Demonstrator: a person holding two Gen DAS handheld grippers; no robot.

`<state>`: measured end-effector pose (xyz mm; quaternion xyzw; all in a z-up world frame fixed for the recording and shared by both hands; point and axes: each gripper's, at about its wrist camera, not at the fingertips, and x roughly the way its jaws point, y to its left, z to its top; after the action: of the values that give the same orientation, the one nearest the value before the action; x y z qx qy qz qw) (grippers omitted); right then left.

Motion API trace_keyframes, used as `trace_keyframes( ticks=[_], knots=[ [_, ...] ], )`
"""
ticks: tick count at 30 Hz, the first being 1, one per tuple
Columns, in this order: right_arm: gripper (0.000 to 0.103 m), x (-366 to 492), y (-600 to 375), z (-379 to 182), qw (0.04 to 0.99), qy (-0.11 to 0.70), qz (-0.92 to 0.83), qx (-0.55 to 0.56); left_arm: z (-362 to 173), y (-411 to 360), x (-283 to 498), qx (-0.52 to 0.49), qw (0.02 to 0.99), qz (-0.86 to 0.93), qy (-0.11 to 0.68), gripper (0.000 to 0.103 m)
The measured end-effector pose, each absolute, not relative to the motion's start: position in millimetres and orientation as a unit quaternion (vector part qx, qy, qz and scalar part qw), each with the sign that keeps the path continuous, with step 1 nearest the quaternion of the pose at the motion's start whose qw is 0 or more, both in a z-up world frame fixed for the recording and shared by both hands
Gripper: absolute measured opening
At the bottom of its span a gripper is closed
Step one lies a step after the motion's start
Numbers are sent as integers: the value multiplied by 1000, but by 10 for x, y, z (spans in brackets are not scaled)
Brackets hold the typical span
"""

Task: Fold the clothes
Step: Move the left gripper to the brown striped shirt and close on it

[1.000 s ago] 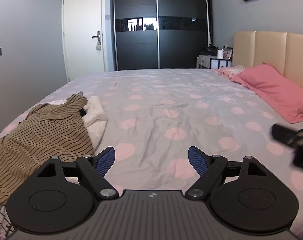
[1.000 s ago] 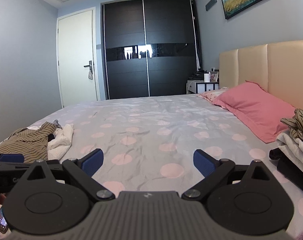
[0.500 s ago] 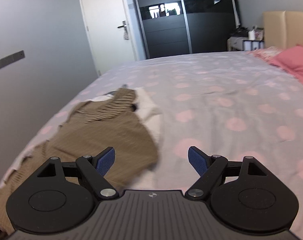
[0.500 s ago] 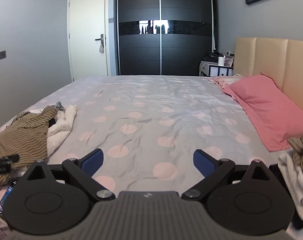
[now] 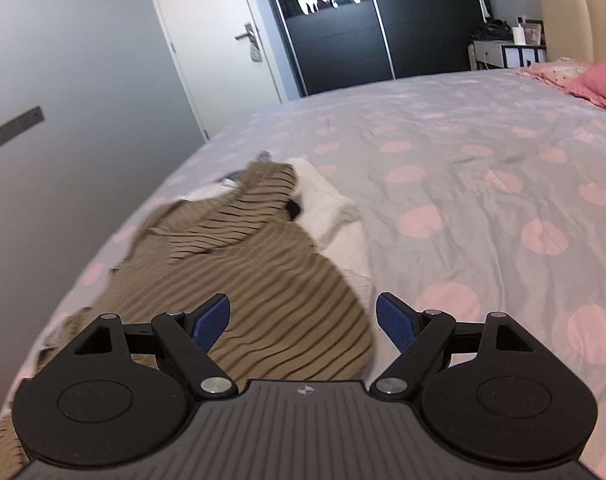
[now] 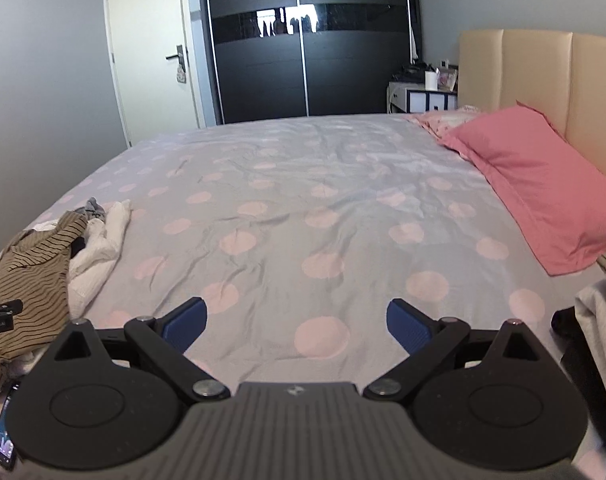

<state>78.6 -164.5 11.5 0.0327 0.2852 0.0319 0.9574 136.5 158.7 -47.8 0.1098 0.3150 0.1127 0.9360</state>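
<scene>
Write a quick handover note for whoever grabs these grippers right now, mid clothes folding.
Left gripper: open, empty, over the brown striped top.
Right gripper: open, empty, above the bare bedspread.
The striped top lies crumpled on a white garment near the bed's left edge.
A stack of clothes sits at the right, below the pink pillow.
Left: pick up the striped top, spread it and fold it, then the white one.

Tan black-striped top (image 5: pixel 263 280); grey pink-dotted bedsheet (image 6: pixel 303 200)

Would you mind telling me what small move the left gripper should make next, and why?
Probably ease the left gripper down and close on the brown striped garment's near edge: its jaws are open, empty, and the unfolded garment lies directly between and beneath them.
</scene>
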Motion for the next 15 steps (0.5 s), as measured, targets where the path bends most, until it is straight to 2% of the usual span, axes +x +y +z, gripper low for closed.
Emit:
trace_keyframes(
  ticks=[8,10,12,14,15],
  knots=[
    [98,978,-1790,-83,939,339,5,63,-972,1518,1850,136,919,142,342,80],
    [98,994,-1795,-97,936,344,6,68,-1054,1555,1862,139,914,151,351,69],
    [98,994,-1781,-94,937,342,10,67,-1109,1621,1859,137,909,159,361,46],
    [98,992,-1755,-83,939,338,17,60,-1134,1722,1847,122,908,161,367,27],
    [98,986,-1740,-77,940,336,21,56,-1120,1766,1831,113,909,158,367,23]
  ],
)
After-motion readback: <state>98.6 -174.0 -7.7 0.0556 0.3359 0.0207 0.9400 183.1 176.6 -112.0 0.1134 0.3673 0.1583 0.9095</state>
